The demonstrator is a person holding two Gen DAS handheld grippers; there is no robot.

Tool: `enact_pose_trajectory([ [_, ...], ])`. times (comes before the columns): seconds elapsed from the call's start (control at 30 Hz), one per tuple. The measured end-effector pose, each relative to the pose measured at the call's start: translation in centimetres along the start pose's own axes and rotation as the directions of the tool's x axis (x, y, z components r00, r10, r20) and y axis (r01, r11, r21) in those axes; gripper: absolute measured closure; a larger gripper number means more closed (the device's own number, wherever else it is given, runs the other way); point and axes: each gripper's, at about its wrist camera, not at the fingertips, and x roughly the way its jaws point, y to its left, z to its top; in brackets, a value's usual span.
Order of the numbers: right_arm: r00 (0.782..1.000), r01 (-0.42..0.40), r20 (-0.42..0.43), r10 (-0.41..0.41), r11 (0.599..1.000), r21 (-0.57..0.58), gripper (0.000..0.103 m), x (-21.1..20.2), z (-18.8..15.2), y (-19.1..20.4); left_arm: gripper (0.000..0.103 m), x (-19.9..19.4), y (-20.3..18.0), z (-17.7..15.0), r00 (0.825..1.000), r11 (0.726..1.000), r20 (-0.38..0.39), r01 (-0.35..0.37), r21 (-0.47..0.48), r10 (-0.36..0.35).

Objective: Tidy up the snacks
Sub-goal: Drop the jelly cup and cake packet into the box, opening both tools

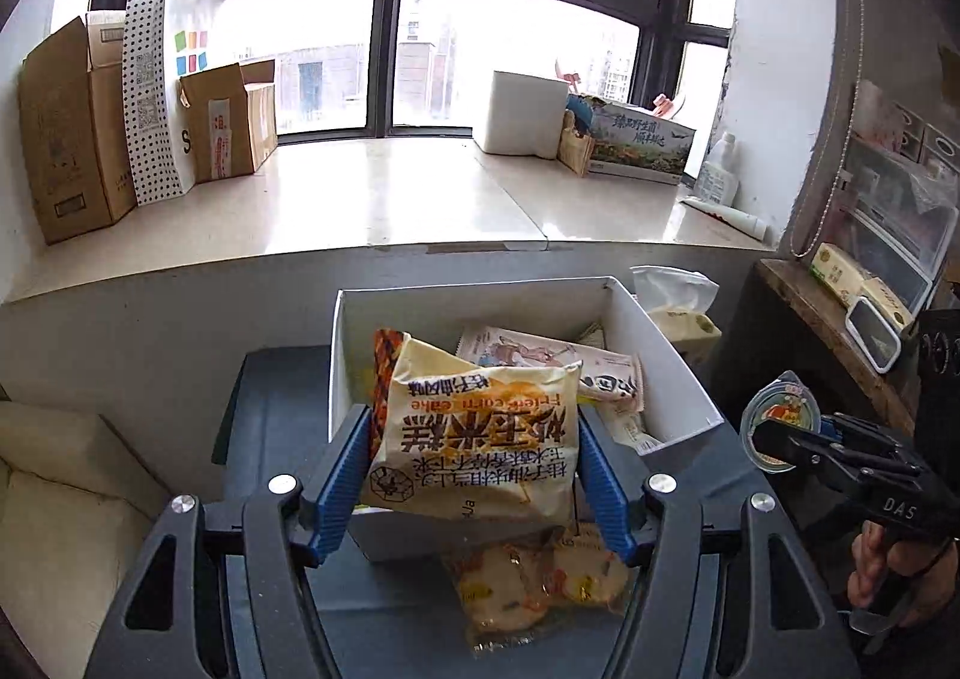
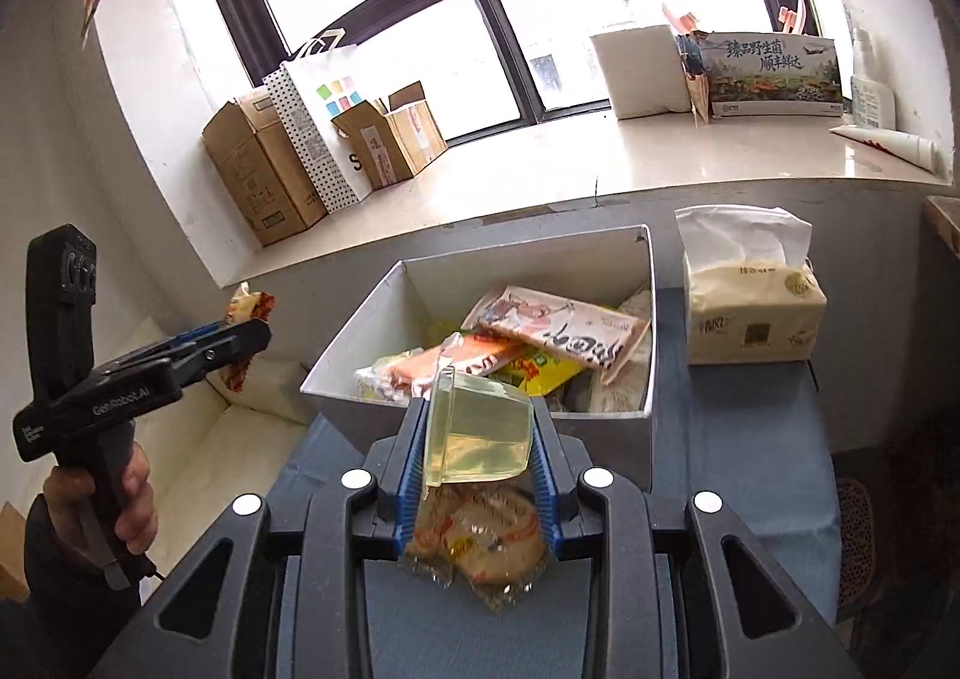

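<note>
- The left gripper (image 1: pixel 474 475) is clamping a yellow corn-cake bag (image 1: pixel 480 433) between its blue pads, holding it in the air just in front of the white box (image 1: pixel 660 355).
- The right gripper (image 2: pixel 480 469) is squeezing a clear jelly cup (image 2: pixel 477 433) on its side, also in front of the box and off the table; in the left view the cup's printed lid (image 1: pixel 780 421) is facing the camera, to the right of the box.
- A clear pack of round cakes (image 2: pixel 480 541) is lying on the blue table (image 2: pixel 750 469), just in front of the box and under both grippers.
- The box is sitting on the table, open at the top, with several snack packets inside; a long pale packet with a cartoon print (image 2: pixel 564 325) is lying on top of them.
- A tissue pack (image 2: pixel 750 319) is standing on the table just right of the box.
- Behind the box a pale sill (image 1: pixel 390 199) is running under the window, carrying cardboard boxes (image 1: pixel 72 126) and a dotted bag (image 1: pixel 150 90) to the box's far left, and a white block (image 1: pixel 522 108) and printed carton (image 1: pixel 642 144) to its far right.
</note>
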Motion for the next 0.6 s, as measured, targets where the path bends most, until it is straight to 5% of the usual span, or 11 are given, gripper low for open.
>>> enact_pose_trajectory([
  [0.23,0.998,-0.055,-0.043,0.055,0.998,-0.012,0.069,5.2,5.2,1.9,0.032,5.4,1.0,3.8,0.999,1.000,-0.042,-0.026,0.016,0.027],
  [0.3,0.997,-0.058,-0.054,0.057,0.998,-0.024,0.069,6.8,6.2,2.7,0.025,6.7,1.2,4.3,0.998,1.000,-0.067,-0.001,0.020,0.002],
  [0.37,0.994,-0.064,-0.088,0.064,0.998,-0.006,0.065,8.5,7.0,2.9,0.003,8.1,1.8,4.3,0.995,1.000,-0.094,-0.014,0.011,0.015],
  [0.47,0.993,-0.033,-0.111,0.036,0.999,0.036,0.002,10.1,7.6,2.5,0.000,9.1,3.0,3.5,0.993,1.000,-0.114,0.002,-0.021,-0.004],
  [0.6,0.994,-0.067,-0.083,0.073,0.995,0.073,0.002,10.1,7.5,1.9,0.000,9.3,4.0,2.0,0.993,0.999,-0.119,0.001,-0.042,-0.006],
])
